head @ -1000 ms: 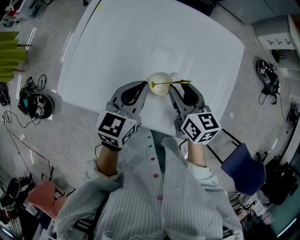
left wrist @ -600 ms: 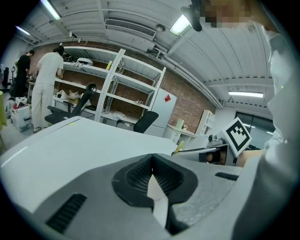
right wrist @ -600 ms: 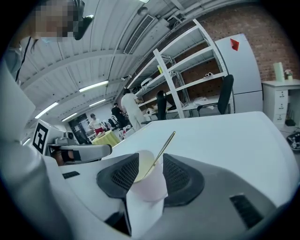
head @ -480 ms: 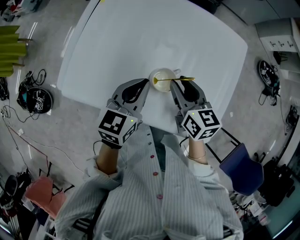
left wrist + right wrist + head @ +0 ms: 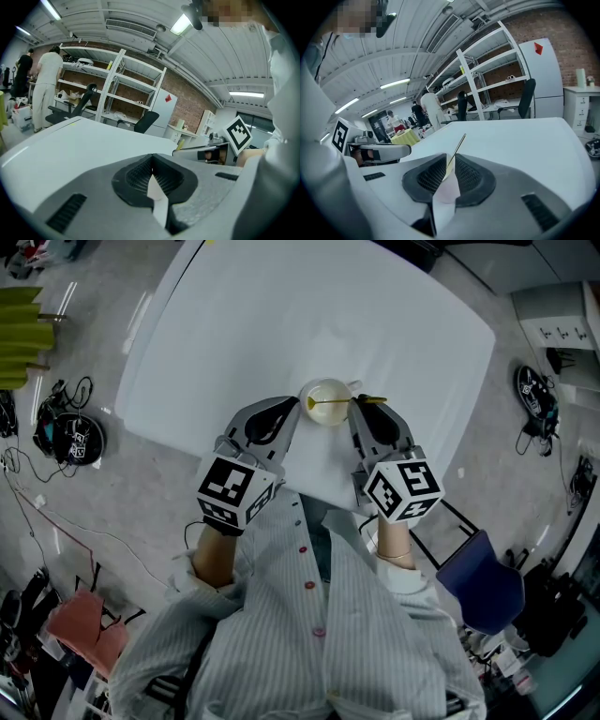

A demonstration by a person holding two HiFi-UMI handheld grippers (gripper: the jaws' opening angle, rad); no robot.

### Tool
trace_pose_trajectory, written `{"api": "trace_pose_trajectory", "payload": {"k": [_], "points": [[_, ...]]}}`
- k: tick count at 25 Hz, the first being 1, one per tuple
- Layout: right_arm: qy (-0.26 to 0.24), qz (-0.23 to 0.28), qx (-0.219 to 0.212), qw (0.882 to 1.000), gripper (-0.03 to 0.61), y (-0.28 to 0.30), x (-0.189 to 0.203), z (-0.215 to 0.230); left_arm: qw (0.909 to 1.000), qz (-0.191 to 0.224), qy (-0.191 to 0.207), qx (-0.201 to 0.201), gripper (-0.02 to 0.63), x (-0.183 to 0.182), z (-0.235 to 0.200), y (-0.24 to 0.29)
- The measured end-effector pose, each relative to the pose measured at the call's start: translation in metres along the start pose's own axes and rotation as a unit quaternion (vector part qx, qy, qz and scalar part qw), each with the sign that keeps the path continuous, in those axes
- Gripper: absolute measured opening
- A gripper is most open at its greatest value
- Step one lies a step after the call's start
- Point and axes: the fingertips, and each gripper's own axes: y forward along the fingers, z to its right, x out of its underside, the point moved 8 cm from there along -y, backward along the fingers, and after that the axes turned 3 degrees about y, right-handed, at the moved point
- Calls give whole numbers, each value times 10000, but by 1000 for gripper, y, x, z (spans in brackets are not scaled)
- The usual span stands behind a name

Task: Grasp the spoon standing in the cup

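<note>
1. Plain white all over: table [image 5: 234,324].
2. Cream: cup [image 5: 327,390].
3. Yellow-gold: spoon [image 5: 333,402].
4. Pale, finely striped: shirt [image 5: 328,634].
5. Dark blue, beyond table's near right corner: chair [image 5: 483,579].

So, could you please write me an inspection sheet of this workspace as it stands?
Surface: white table, bare apart from the job's things.
Job's things: cup near the table's near edge; spoon standing in it, handle leaning toward the right gripper.
Clutter: nothing seen on the table.
Grippers: left gripper jaws together, empty, beside the cup; right gripper jaws closing, with the spoon's handle between them.
Cables: loose cables on the floor left of the table.
Surroundings: blue chair at the right; shelving and people at the back.
</note>
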Motion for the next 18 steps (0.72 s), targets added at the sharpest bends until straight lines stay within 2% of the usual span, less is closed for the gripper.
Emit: {"api": "trace_pose_trajectory", "payload": {"k": [18], "points": [[10,25,-472,9989,13,0,-13,-6,9998,149,14,-150,8,-10,3,-2]]}}
